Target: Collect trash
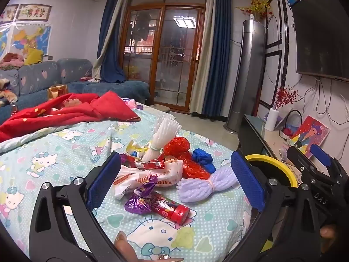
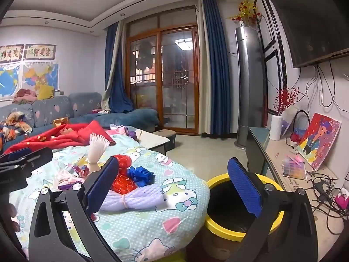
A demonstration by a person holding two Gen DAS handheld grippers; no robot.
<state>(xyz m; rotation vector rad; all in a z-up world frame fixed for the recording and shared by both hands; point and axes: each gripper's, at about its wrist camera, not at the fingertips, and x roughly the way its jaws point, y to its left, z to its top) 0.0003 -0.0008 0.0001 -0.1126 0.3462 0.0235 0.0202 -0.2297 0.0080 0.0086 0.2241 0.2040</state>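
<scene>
At the far left a red blanket [image 1: 72,109] lies crumpled on the bed [image 1: 54,152], whose cover is pale blue with cartoon cats. The left gripper [image 1: 174,179] hangs just above the bed with its jaws wide apart and nothing between the blue pads [image 1: 104,179] — the trash pile lies ahead of them on the cover. In that pile, from the left: a white snack bag [image 1: 139,178] with a small red sachet [image 1: 150,164] on top, a crumpled purple foil wrapper [image 1: 139,198] resting against a red tube with a red cap [image 1: 172,207], a white bundle of plastic sticks [image 1: 160,139] standing up behind, a red cellophane wrap [image 1: 187,159], a blue crumpled piece [image 1: 202,158] and a lilac bundle of sticks [image 1: 207,185] tied at the middle. Beside the bed's right edge stands a yellow-rimmed bin [image 2: 240,224], dark inside. The right gripper [image 2: 174,187] is likewise spread open and empty — its left pad is over the lilac bundle and its right pad over the bin's mouth. It shows in the left wrist view too, at the right edge. Right of the bin runs a low bench [image 2: 290,174] with a white vase [image 2: 276,127], a colourful painting [image 2: 319,139] and tangled cables [image 2: 325,187].
</scene>
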